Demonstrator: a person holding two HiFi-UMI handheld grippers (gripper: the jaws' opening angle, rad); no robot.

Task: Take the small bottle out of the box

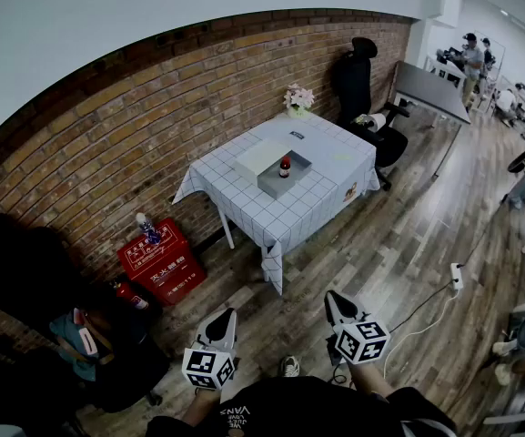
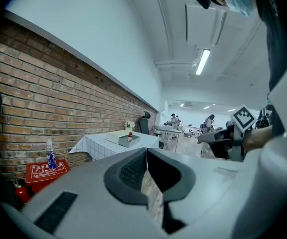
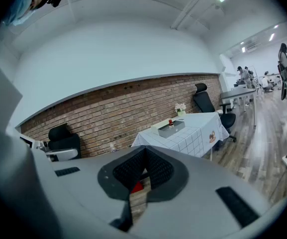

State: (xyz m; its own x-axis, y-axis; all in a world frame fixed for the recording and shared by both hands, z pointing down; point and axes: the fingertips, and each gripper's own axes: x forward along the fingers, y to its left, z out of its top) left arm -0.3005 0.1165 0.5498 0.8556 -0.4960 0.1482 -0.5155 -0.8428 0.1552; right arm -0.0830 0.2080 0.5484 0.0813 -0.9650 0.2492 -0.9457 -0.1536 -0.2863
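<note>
Meanwhile we held the left gripper [image 1: 218,322] and right gripper [image 1: 337,304] with jaws together, empty; the small bottle [image 1: 285,167] stood upright in the gray box [image 1: 270,187] on the checked table [image 1: 328,169], well off at twelve o'clock.

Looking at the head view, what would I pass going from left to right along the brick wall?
Red floor box with white lettering → square table under a white checked cloth → black high-backed office chair → grey flat-topped desk.
</note>
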